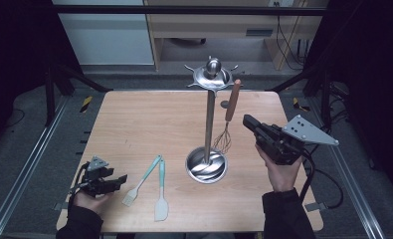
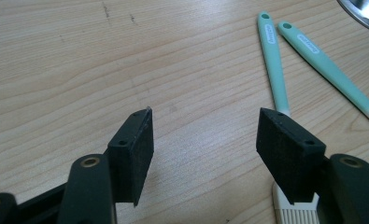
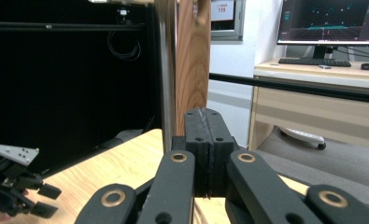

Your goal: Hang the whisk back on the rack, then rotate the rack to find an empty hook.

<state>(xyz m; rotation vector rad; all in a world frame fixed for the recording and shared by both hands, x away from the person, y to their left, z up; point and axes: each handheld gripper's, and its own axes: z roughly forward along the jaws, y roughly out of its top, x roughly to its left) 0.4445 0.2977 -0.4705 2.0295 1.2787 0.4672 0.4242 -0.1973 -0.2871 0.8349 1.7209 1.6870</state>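
— Where's the whisk (image 1: 227, 117) right now?

— Hanging on the steel utensil stand (image 1: 208, 124), just ahead of the right gripper (image 1: 247, 121) and a little off its tips. Its long axis runs nearly upright with a slight lean: wooden handle up toward the stand's hooked crown, wire loops down, ending just above the stand's round base dish.

— Does the right gripper have hold of it?

— No. In the right gripper view the two black pads (image 3: 197, 140) are pressed flat together with nothing between them, and the wooden handle (image 3: 192, 60) rises straight behind them, beside the stand's steel pole (image 3: 166, 70). From above, the tips sit near the whisk but apart from it.

— And the left gripper (image 1: 118, 180)?

— Low over the wooden table (image 1: 144, 119) at the near left corner, well apart from the stand. Its jaws are spread wide, with bare wood in the gap.

— Anything near those fingers?

— Two mint-handled tools lie flat just off the right-hand pad (image 2: 289, 154). The basting brush (image 2: 276, 84) is closest; its pale bristles sit right under that pad, and its handle runs away from the fingers. The spatula (image 2: 329, 70) lies beyond it, its handle end almost meeting the brush's, so from above the pair forms a narrow V that opens toward the person.
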